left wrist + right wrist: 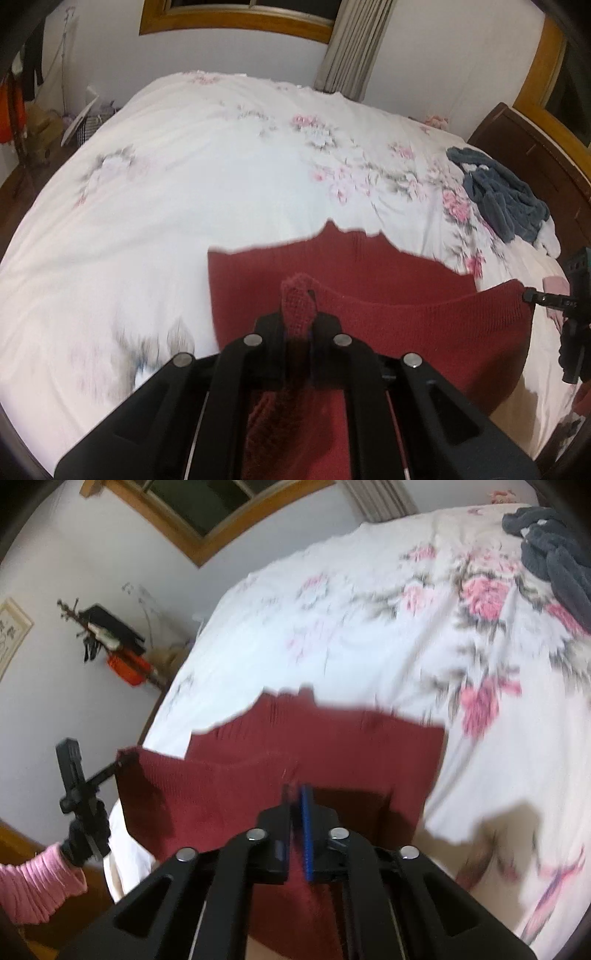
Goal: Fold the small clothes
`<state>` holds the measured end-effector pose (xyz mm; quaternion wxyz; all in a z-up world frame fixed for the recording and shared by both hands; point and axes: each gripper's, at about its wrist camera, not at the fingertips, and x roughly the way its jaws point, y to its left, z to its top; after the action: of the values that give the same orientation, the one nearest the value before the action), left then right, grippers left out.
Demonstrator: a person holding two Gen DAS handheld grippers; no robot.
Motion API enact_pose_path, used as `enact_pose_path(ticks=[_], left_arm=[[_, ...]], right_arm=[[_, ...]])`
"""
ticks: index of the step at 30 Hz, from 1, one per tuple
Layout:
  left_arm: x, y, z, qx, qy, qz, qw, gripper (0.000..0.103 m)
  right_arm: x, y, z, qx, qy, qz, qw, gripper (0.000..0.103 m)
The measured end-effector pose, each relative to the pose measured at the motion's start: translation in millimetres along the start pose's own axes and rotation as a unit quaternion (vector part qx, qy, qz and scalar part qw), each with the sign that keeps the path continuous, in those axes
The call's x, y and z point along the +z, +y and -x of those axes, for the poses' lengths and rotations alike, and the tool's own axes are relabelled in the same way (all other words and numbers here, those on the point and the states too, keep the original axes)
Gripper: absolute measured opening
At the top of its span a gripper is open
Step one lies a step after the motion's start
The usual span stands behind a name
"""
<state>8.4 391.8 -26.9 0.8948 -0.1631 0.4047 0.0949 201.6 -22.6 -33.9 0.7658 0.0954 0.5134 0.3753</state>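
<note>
A dark red knit garment is held up over the bed and stretched between both grippers by its near edge. My left gripper is shut on a bunched corner of it, which pokes up between the fingers. At the far right of the left wrist view, my right gripper pinches the other corner. In the right wrist view the right gripper, with a blue pad, is shut on the red knit garment. The left gripper grips the garment's left corner there, held by a gloved hand with a pink sleeve.
The bed has a white sheet with pink flowers. A crumpled dark grey garment lies near the dark wooden headboard. A small pink item lies by the right gripper. A coat stand stands by the wall.
</note>
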Motion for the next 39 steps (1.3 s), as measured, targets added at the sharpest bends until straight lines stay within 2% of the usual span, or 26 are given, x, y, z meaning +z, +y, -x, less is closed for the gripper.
enact_pose_path(ticks=[4, 6, 8, 11, 13, 14, 15, 19, 22, 23, 24, 26, 28, 29, 30, 35, 39], left_arm=[[31, 0, -29, 0.01, -0.013, -0.001, 0.9999, 0.006], [40, 4, -48, 0.023, -0.006, -0.006, 0.9997, 0.006], [41, 14, -76, 0.039, 0.021, -0.003, 0.999, 0.004], [32, 32, -105, 0.045, 0.065, 0.02, 0.9967, 0.003], [23, 42, -116, 0.042, 0.086, 0.031, 0.995, 0.003], [17, 46, -122, 0.043, 0.098, 0.036, 0.9936, 0.004], [12, 48, -127, 0.043, 0.107, 0.039, 0.9925, 0.006], [-6, 50, -143, 0.046, 0.136, 0.03, 0.9891, 0.014], [-11, 47, -147, 0.044, 0.14, 0.028, 0.9888, 0.025], [-11, 46, -148, 0.043, 0.14, 0.028, 0.9888, 0.03], [-12, 44, -150, 0.044, 0.142, 0.026, 0.9885, 0.033], [-11, 40, -151, 0.051, 0.145, 0.017, 0.988, 0.032], [-12, 37, -151, 0.059, 0.145, 0.002, 0.9876, 0.028], [-12, 37, -149, 0.061, 0.145, -0.001, 0.9876, 0.01], [-11, 37, -148, 0.059, 0.145, 0.002, 0.9877, 0.0], [2, 35, -126, 0.056, 0.104, 0.008, 0.993, 0.0], [27, 34, -112, 0.054, 0.063, 0.015, 0.9964, 0.0]], right_arm=[[41, -15, -5, -0.002, -0.026, -0.02, 0.999, 0.0], [58, -27, -14, 0.001, -0.017, -0.039, 0.999, 0.0], [64, -37, -30, 0.005, 0.008, -0.051, 0.999, 0.001], [54, -46, -61, -0.014, 0.065, -0.056, 0.996, 0.01], [44, -48, -81, -0.024, 0.099, -0.049, 0.994, 0.026], [36, -48, -90, -0.035, 0.112, -0.043, 0.992, 0.04], [31, -47, -95, -0.04, 0.118, -0.039, 0.991, 0.048], [13, -44, -124, -0.073, 0.142, -0.006, 0.987, 0.049], [8, -43, -143, -0.091, 0.159, 0.003, 0.983, 0.049], [7, -41, -146, -0.098, 0.16, 0.014, 0.982, 0.039], [7, -38, -146, -0.1, 0.158, 0.021, 0.982, 0.025], [7, -35, -143, -0.085, 0.151, 0.026, 0.984, 0.008], [9, -32, -139, -0.083, 0.143, 0.031, 0.986, 0.007], [10, -30, -135, -0.083, 0.138, 0.036, 0.986, 0.006], [11, -29, -131, -0.082, 0.133, 0.036, 0.987, 0.006], [30, -27, -96, -0.055, 0.08, 0.016, 0.995, 0.005], [54, -25, -81, -0.059, 0.045, 0.015, 0.997, 0.005]])
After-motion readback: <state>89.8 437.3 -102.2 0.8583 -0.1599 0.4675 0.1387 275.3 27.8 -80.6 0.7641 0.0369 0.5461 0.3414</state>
